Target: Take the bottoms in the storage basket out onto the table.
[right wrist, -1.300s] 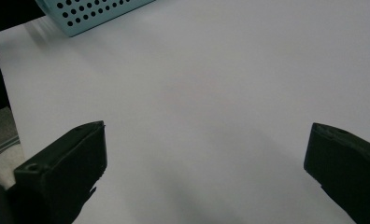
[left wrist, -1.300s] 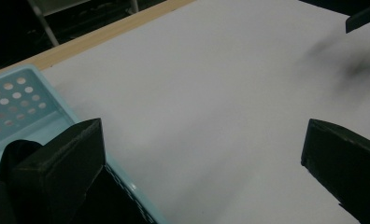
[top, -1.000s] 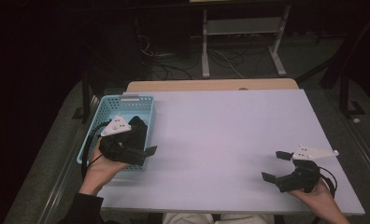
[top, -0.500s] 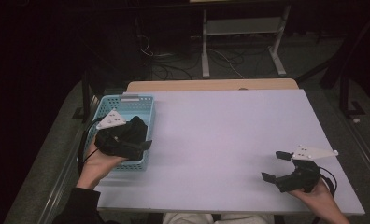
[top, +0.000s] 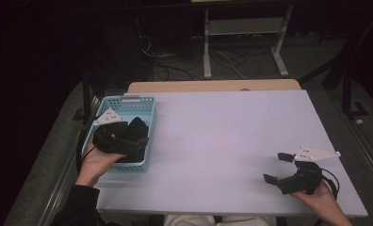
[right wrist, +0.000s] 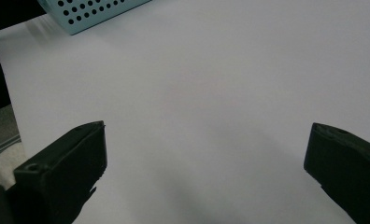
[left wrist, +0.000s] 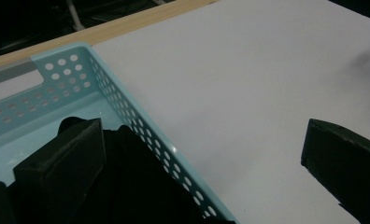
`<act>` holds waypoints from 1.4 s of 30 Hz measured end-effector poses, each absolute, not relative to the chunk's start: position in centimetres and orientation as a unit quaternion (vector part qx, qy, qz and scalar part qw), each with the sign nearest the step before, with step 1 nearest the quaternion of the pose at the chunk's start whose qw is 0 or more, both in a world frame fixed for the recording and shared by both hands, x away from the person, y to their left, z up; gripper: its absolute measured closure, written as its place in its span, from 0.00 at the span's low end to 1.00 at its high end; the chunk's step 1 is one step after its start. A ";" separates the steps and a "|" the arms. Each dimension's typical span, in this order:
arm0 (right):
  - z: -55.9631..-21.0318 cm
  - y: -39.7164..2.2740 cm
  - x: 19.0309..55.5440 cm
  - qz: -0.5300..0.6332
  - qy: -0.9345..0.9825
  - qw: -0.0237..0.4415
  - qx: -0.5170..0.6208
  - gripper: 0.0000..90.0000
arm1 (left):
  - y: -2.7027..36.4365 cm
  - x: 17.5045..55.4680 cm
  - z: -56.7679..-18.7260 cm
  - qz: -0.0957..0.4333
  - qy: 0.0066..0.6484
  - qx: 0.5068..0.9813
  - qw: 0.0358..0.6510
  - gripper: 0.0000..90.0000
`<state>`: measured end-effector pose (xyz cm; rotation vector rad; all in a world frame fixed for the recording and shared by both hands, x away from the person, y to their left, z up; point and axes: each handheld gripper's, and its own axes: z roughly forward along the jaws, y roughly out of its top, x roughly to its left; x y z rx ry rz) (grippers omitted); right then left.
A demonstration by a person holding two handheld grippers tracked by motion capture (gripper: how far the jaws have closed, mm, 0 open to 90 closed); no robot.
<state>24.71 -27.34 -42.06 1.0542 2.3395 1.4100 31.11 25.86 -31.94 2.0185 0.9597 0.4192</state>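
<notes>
The left hand-held gripper (top: 128,141) hangs over the near end of the blue basket (top: 142,104), jaws spread wide and holding nothing: in the left gripper view one jaw sits inside the basket over a dark cloth (left wrist: 127,186) and the other stands out over the bare desk (left wrist: 267,93), so the basket's right wall runs between them. The cloth lies directly below and just ahead of this gripper, bunched in the near half of the basket, whose long axis runs away from the person. The right hand-held gripper (top: 281,168) is well apart at the near right of the desk, jaws also wide and empty. Compared with a second ago, the left gripper has moved from the desk beside the basket to over it; the right has not moved.
</notes>
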 end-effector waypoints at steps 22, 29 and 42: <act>-42.1 -27.3 24.7 0.477 0.796 0.105 0.357 0.00 | 26.8 33.4 -33.5 0.154 0.420 0.797 0.406 0.00; -42.2 -27.2 24.7 0.475 0.798 0.104 0.356 0.00 | 27.2 33.9 -33.8 0.152 0.428 0.796 0.400 0.00; -42.2 -27.2 24.7 0.475 0.799 0.103 0.354 0.00 | 27.9 34.9 -34.5 0.147 0.445 0.797 0.381 0.00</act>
